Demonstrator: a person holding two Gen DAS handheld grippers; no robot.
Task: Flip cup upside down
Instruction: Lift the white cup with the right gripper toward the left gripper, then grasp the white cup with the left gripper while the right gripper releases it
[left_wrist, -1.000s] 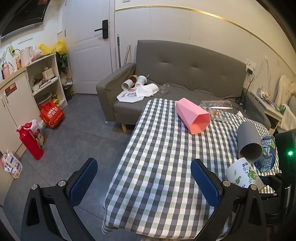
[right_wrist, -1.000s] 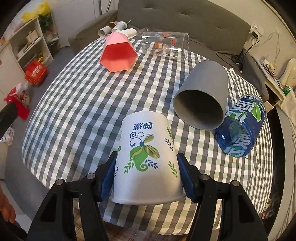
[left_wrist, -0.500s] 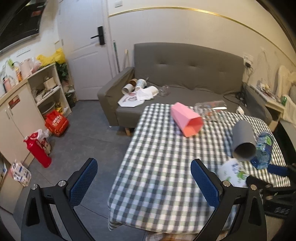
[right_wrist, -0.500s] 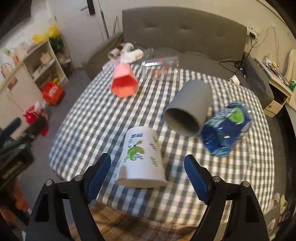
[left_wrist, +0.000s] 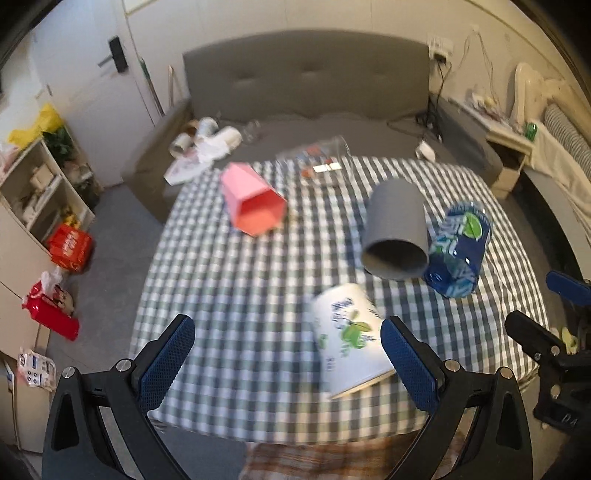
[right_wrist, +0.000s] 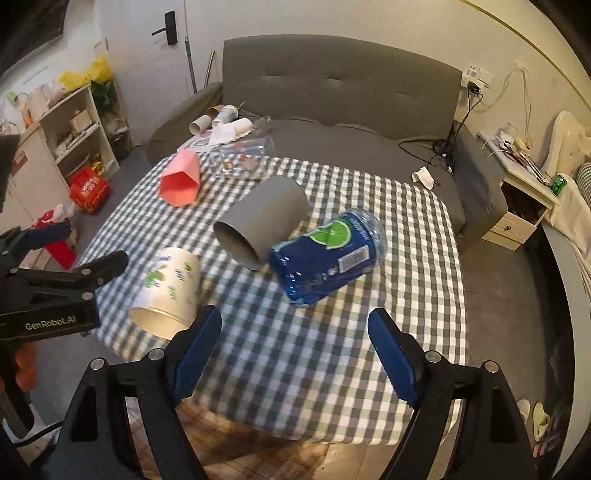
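A white paper cup with green leaf print (left_wrist: 347, 338) (right_wrist: 168, 291) lies on its side near the front edge of the checked table (left_wrist: 240, 288) (right_wrist: 406, 295), its mouth toward me. A grey cup (left_wrist: 395, 230) (right_wrist: 264, 221), a blue plastic cup (left_wrist: 458, 254) (right_wrist: 328, 256), a pink hexagonal cup (left_wrist: 253, 210) (right_wrist: 181, 182) and a clear glass (left_wrist: 317, 160) (right_wrist: 242, 158) all lie on their sides. My left gripper (left_wrist: 288, 360) is open and empty, just left of the white cup. My right gripper (right_wrist: 295, 354) is open and empty, right of the white cup.
A grey sofa (right_wrist: 332, 92) with paper cups and litter stands behind the table. A shelf unit (left_wrist: 40, 184) and red items (left_wrist: 68, 245) are on the floor at left. A bedside table (right_wrist: 524, 199) stands at right.
My right gripper has opened, let go of the white cup and pulled back to the right. The cup now lies on its side. My left gripper has swung right toward the table.
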